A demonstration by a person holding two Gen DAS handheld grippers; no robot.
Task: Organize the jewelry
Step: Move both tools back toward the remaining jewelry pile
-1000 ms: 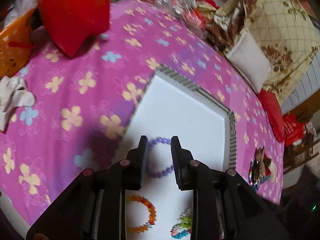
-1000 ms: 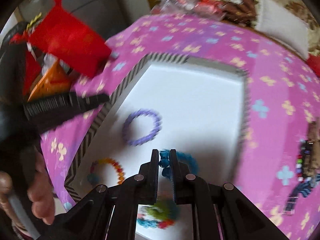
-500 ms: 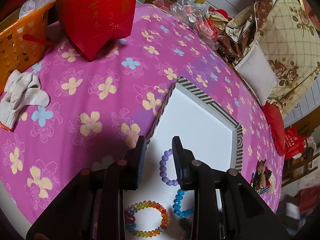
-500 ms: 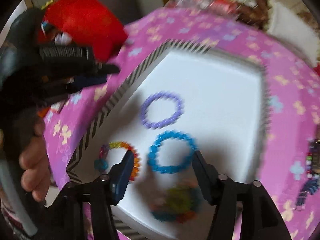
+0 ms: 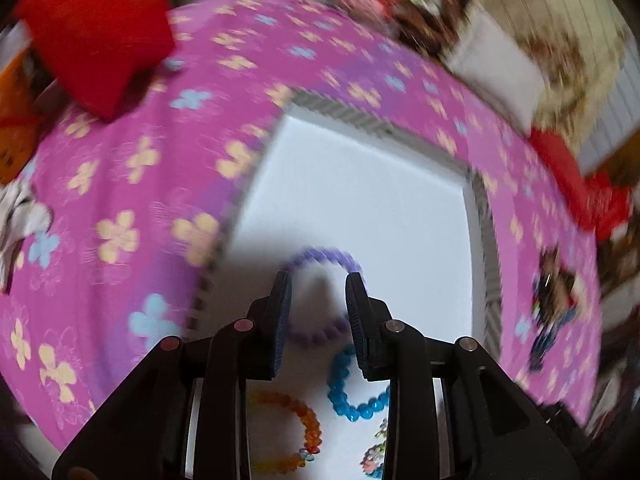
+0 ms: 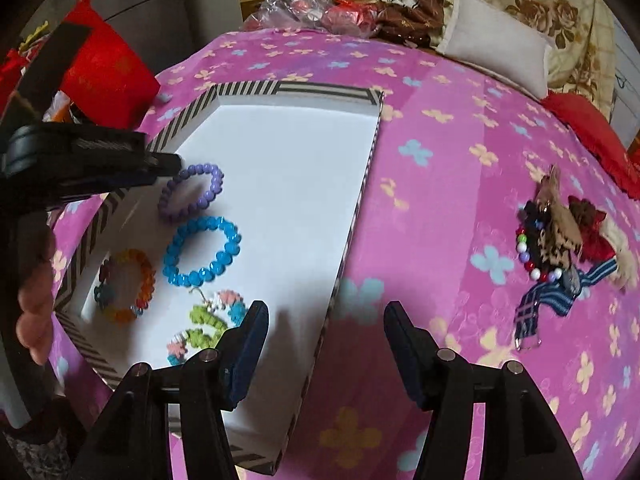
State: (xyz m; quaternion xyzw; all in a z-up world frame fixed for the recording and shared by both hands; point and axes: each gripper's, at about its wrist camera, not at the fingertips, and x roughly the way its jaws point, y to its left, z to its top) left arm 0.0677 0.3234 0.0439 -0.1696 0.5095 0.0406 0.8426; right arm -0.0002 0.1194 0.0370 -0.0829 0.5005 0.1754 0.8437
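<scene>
4 bracelets in the striped-edge tray, more jewelry out on the cloth

the left gripper point(image 5: 318, 292) hangs over the white tray point(image 6: 288, 184), its fingers a narrow gap apart and empty, framing the purple bracelet point(image 5: 320, 296) below; this view is motion-blurred. in the right wrist view that same gripper's tip sits just beside the purple bracelet point(image 6: 191, 191) near the tray's left rim. next to the purple one lies the blue bracelet point(image 6: 202, 251), then the orange bracelet point(image 6: 126, 286) toward the left wall, and a green, pink and white beaded piece point(image 6: 206, 326) nearest the camera. the right gripper point(image 6: 326, 344) is spread wide and holds nothing, hovering over the tray's right edge and the pink flowered cloth point(image 6: 440, 160). well apart to the right, a heap of beads and ribbons point(image 6: 556, 248) rests on the cloth. a red bag point(image 6: 108, 76) stands beyond the tray's far left corner.
</scene>
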